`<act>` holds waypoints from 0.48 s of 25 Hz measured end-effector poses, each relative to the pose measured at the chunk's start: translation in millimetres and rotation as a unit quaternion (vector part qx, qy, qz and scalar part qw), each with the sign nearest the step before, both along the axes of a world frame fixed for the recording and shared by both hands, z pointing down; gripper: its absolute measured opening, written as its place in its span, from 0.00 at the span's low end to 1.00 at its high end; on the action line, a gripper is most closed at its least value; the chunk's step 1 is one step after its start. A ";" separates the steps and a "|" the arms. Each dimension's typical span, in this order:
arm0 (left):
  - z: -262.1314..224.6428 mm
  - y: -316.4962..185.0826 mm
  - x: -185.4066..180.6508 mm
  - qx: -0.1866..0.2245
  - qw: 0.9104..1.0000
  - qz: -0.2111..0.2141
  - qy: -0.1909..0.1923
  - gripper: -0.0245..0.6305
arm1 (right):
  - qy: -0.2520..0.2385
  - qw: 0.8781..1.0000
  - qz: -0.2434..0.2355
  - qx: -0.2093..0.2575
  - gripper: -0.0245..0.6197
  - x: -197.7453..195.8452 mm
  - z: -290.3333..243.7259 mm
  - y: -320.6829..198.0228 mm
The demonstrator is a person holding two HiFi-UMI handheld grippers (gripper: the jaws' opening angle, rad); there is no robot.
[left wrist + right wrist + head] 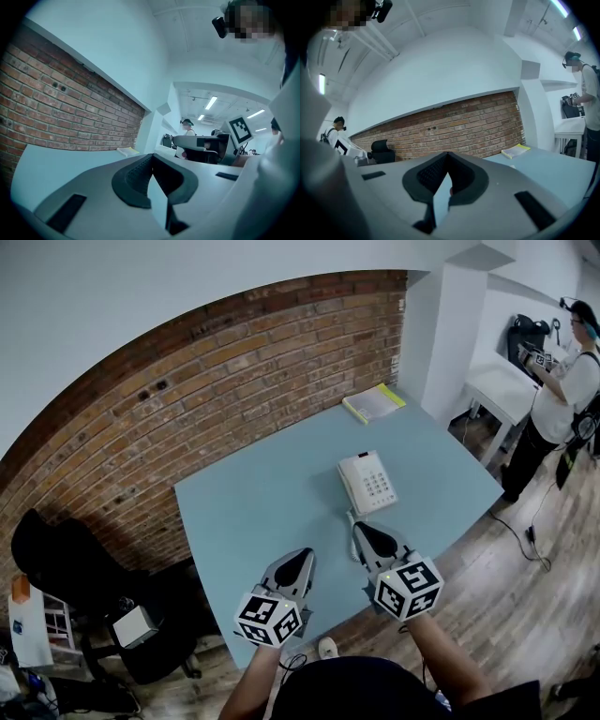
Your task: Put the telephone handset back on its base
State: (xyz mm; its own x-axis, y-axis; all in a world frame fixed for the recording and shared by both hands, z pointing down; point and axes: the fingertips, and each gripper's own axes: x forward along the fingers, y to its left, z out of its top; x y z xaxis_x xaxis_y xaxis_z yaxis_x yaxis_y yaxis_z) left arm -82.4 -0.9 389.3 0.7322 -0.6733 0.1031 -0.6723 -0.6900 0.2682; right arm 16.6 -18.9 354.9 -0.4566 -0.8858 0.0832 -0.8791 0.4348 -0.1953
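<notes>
White plastic desk telephone (367, 482) with grey keypad: stood on the pale blue rectangular table (262, 502), right of the tabletop's middle. Its white handset (349, 481) lay along the base's left side, apparently seated in the cradle.

Left gripper (305, 554), grey with black pads and a marker cube: held over the table's near edge, at eight o'clock from the telephone. Fingers pressed together, nothing between them; the left gripper view (151, 155) showed the tips meeting.

Right gripper (361, 526), same make: at six o'clock from the telephone, just short of it, apart from the left one. Fingers closed tip to tip in the right gripper view (447, 153), holding nothing.

Yellow-edged paperback book (373, 402): flat at the table's far corner, twelve o'clock from the telephone.

Red brick wall (187, 399): behind the table.

Black office chair (66, 568): at nine o'clock, off the table.

Person in a white top (562, 399): standing at two o'clock, by a white bench.
</notes>
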 end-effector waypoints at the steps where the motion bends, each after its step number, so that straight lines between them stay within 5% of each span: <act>1: -2.0 3.8 2.9 -0.001 1.000 0.000 0.006 0.05 | -0.001 1.000 -0.002 0.001 0.06 1.9 -0.9 3.9; 12: -16.7 40.3 21.3 0.004 1.000 -0.010 0.020 0.05 | -0.019 1.000 -0.014 0.004 0.06 20.7 -7.9 40.9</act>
State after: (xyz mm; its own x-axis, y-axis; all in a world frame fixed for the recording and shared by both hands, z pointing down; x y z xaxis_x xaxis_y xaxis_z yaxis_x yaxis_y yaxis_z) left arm -61.1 39.4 372.6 0.7214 -0.6891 0.0689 -0.6755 -0.6783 0.2893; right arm 37.3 22.0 346.9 -0.4831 -0.8736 0.0594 -0.8592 0.4599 -0.2244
